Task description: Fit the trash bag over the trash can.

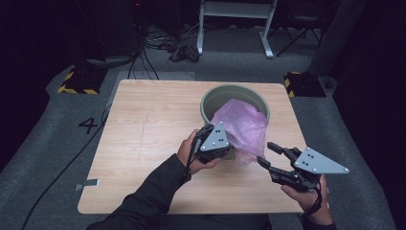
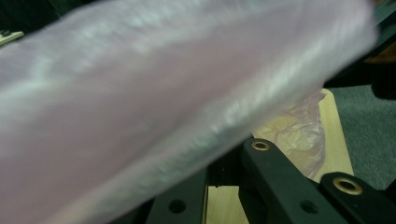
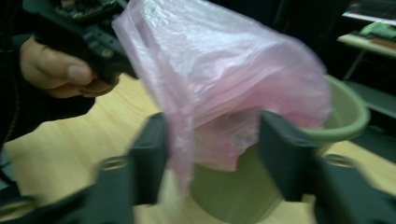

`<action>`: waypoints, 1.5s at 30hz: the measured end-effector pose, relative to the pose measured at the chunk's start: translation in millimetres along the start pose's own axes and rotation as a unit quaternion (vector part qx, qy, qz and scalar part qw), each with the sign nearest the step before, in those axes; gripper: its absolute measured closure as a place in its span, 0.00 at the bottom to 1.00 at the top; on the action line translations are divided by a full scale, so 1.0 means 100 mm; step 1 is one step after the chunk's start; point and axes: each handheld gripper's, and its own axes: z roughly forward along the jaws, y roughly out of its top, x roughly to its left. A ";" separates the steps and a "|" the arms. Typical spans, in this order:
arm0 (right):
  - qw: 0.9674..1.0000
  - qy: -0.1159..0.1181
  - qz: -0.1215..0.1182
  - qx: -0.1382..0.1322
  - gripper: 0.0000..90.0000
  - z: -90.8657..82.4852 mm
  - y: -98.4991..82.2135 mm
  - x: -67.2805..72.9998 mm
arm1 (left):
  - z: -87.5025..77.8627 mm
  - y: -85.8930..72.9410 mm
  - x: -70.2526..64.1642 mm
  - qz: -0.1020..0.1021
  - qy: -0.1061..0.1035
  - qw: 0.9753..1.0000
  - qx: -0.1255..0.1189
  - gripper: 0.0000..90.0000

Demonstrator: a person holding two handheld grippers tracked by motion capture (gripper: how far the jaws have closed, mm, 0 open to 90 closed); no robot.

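Note:
A pink plastic bag [image 1: 242,122] hangs over the near rim of a round green bin [image 1: 234,90] on the wooden table [image 1: 153,124]. My left gripper [image 1: 230,146] is shut on the bag's near edge, and the film stretches taut and blurred across the left gripper view [image 2: 140,93]. My right gripper [image 1: 265,153] is open just right of the bag's lower corner. In the right gripper view its two jaws stand apart [image 3: 212,140]; a fold of the bag [image 3: 224,70] hangs between them untouched, in front of the bin [image 3: 345,121].
The bin stands toward the table's far right. Bare tabletop spreads left of it. Grey carpet surrounds the table, with cables, yellow-black stand bases [image 1: 76,82] and a white frame [image 1: 234,19] beyond the far edge.

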 end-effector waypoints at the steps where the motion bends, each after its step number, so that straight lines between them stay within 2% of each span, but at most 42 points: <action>1: 1.000 -0.007 -0.005 -0.003 0.37 -0.02 0.04 0.01 | 0.00 0.00 0.00 0.002 0.001 1.000 0.002 1.00; 5: 0.998 -0.040 -0.044 -0.017 0.32 -0.10 0.22 0.12 | 0.02 0.00 -0.01 0.007 0.000 1.000 0.008 1.00; 7: 0.997 -0.042 -0.070 -0.014 0.34 -0.09 0.30 0.18 | 0.02 0.00 -0.01 0.011 0.001 1.000 0.011 1.00; 8: 0.997 -0.042 -0.070 -0.014 0.34 -0.09 0.30 0.18 | 0.02 0.00 -0.02 0.012 0.002 1.000 0.012 1.00; 9: 0.994 -0.056 -0.092 0.000 0.54 -0.04 0.35 0.23 | 0.02 0.00 -0.02 0.012 0.002 1.000 0.012 1.00; 10: 0.994 -0.056 -0.092 0.000 0.54 -0.04 0.35 0.23 | 0.02 0.00 -0.02 0.013 0.002 1.000 0.012 1.00; 11: 0.994 -0.047 -0.094 0.016 0.72 0.01 0.35 0.23 | 0.02 -0.01 -0.02 0.015 0.002 1.000 0.014 1.00; 12: 0.995 -0.045 -0.092 0.021 0.83 0.03 0.35 0.22 | 0.02 -0.01 -0.02 0.016 0.002 1.000 0.015 1.00; 13: 0.995 -0.045 -0.092 0.021 0.83 0.03 0.35 0.22 | 0.02 -0.02 -0.02 0.017 0.001 1.000 0.017 1.00; 14: 0.996 -0.044 -0.078 0.020 0.96 0.05 0.33 0.17 | 0.01 -0.03 -0.02 0.019 0.002 1.000 0.019 1.00; 15: 0.996 -0.045 -0.071 0.017 0.99 0.05 0.32 0.15 | 0.00 -0.05 -0.02 0.019 -0.001 1.000 0.018 1.00; 16: 0.996 -0.045 -0.071 0.017 0.99 0.05 0.32 0.15 | 0.00 -0.05 -0.02 0.019 -0.001 1.000 0.018 1.00; 17: 0.998 -0.049 -0.047 0.009 1.00 0.05 0.30 0.07 | -0.02 -0.08 -0.02 0.020 -0.001 1.000 0.019 1.00; 19: 0.998 -0.051 -0.038 0.008 1.00 0.04 0.29 0.05 | -0.03 -0.09 -0.02 0.021 -0.001 1.000 0.020 1.00; 21: 0.997 -0.073 -0.005 0.002 1.00 0.03 0.26 -0.06 | -0.06 -0.11 -0.01 0.019 -0.001 1.000 0.019 1.00; 22: 0.997 -0.080 0.006 0.000 1.00 0.02 0.25 -0.10 | -0.08 -0.13 -0.01 0.020 -0.001 1.000 0.019 1.00; 23: 0.997 -0.080 0.006 0.000 1.00 0.02 0.25 -0.10 | -0.08 -0.13 -0.01 0.020 -0.001 1.000 0.019 1.00; 24: 0.995 -0.092 0.027 -0.004 1.00 0.00 0.22 -0.17 | -0.10 -0.15 -0.01 0.019 0.000 1.000 0.018 1.00; 26: 0.995 -0.097 0.033 -0.006 1.00 -0.01 0.21 -0.19 | -0.14 -0.18 0.00 0.020 0.002 1.000 0.020 1.00; 27: 0.993 -0.110 0.051 -0.007 1.00 -0.02 0.18 -0.26 | -0.16 -0.21 0.00 0.019 0.002 1.000 0.020 1.00; 29: 0.992 -0.113 0.056 -0.007 1.00 -0.02 0.17 -0.27 | -0.19 -0.24 0.01 0.019 0.002 1.000 0.024 1.00; 31: 0.990 -0.129 0.064 0.000 1.00 -0.01 0.14 -0.34 | -0.27 -0.30 0.03 0.016 0.007 1.000 0.026 1.00; 36: 0.987 -0.144 0.078 0.009 1.00 0.01 0.10 -0.43 | -0.40 -0.39 0.09 0.006 0.011 0.999 0.031 1.00; 38: 0.986 -0.143 0.081 0.011 1.00 0.01 0.09 -0.46 | -0.43 -0.41 0.10 0.008 0.015 0.999 0.035 1.00; 39: 0.984 -0.151 0.089 0.017 1.00 0.02 0.06 -0.49 | -0.49 -0.45 0.11 0.004 0.018 0.999 0.036 1.00; 41: 0.983 -0.155 0.094 0.021 1.00 0.03 0.02 -0.53 | -0.52 -0.47 0.13 0.005 0.022 0.999 0.037 1.00; 44: 0.982 -0.156 0.101 0.027 1.00 0.05 -0.03 -0.57 | -0.59 -0.52 0.17 -0.012 0.024 0.999 0.026 1.00; 45: 0.982 -0.146 0.113 0.032 0.99 0.07 -0.09 -0.60 | -0.60 -0.52 0.17 -0.010 0.027 0.999 0.025 1.00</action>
